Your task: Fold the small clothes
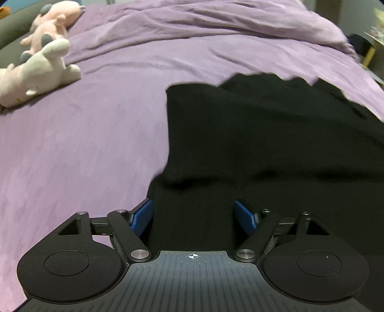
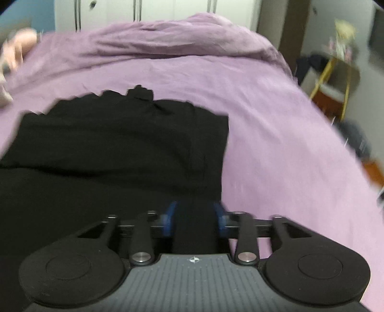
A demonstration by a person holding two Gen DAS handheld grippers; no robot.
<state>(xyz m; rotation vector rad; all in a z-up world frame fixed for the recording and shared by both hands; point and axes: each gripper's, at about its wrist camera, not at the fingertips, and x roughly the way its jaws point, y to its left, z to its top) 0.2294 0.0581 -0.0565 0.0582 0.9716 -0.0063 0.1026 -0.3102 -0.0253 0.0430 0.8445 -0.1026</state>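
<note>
A black garment (image 1: pixel 276 134) lies on the purple bedcover (image 1: pixel 84 156); its far edge is ruffled. My left gripper (image 1: pixel 194 216) stands at the garment's near left corner, its blue pads (image 1: pixel 144 216) wide apart with black cloth bunched between them. In the right wrist view the same garment (image 2: pixel 120 148) fills the left and middle. My right gripper (image 2: pixel 195 218) is at its near right corner, with the blue pads (image 2: pixel 171 219) closer together and a fold of black cloth pinched between them. The right view is motion-blurred.
Plush toys (image 1: pixel 43 64) lie at the bed's far left. A rumpled purple duvet (image 1: pixel 216 26) runs along the back. To the right of the bed stand a yellow-legged side table (image 2: pixel 336 79) and dark items on the floor (image 2: pixel 357 139). White wardrobe doors (image 2: pixel 144 12) are behind.
</note>
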